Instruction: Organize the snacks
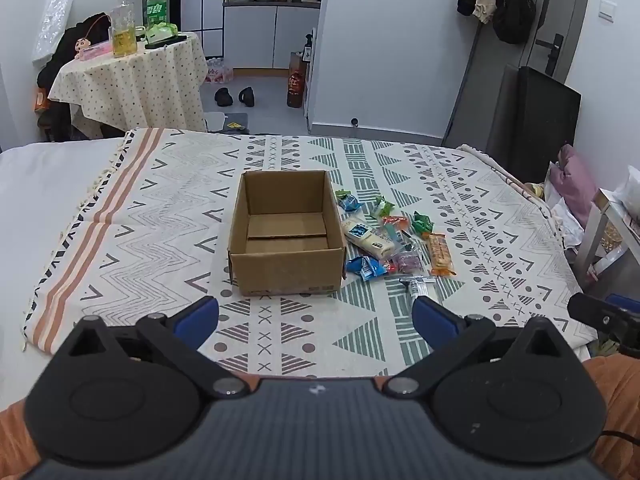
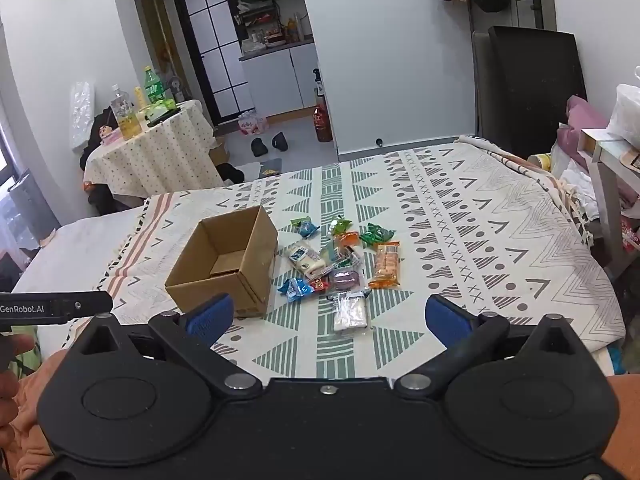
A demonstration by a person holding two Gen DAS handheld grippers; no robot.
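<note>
While both tools hang back over the near edge of the bed, the left gripper (image 1: 316, 320) has its blue-padded fingers spread wide, nothing between them; the right gripper (image 2: 328, 316) likewise, jaws apart and empty. The open brown cardboard box (image 1: 286, 236) sits mid-bed on the patterned cream blanket with green triangles and rust stripes (image 1: 160, 216), flaps down inside, nothing in it. The loose pile of wrapped snacks (image 1: 390, 240) lies just right of the box, nearest ones touching or almost touching its right wall. In the pile: a long cream packet with blue label (image 2: 306, 260), an orange biscuit bar wrapper (image 2: 385, 265), a blue crinkled packet (image 2: 296, 289), a clear packet with white contents (image 2: 351, 311) closest to the right gripper. Bare blanket in front of the box and pile, also wide bare stretch right of the pile toward the blanket's edge. Left of the box, blanket then plain white sheet (image 1: 48, 184). The box's far side has free blanket up to the bed's end.
</note>
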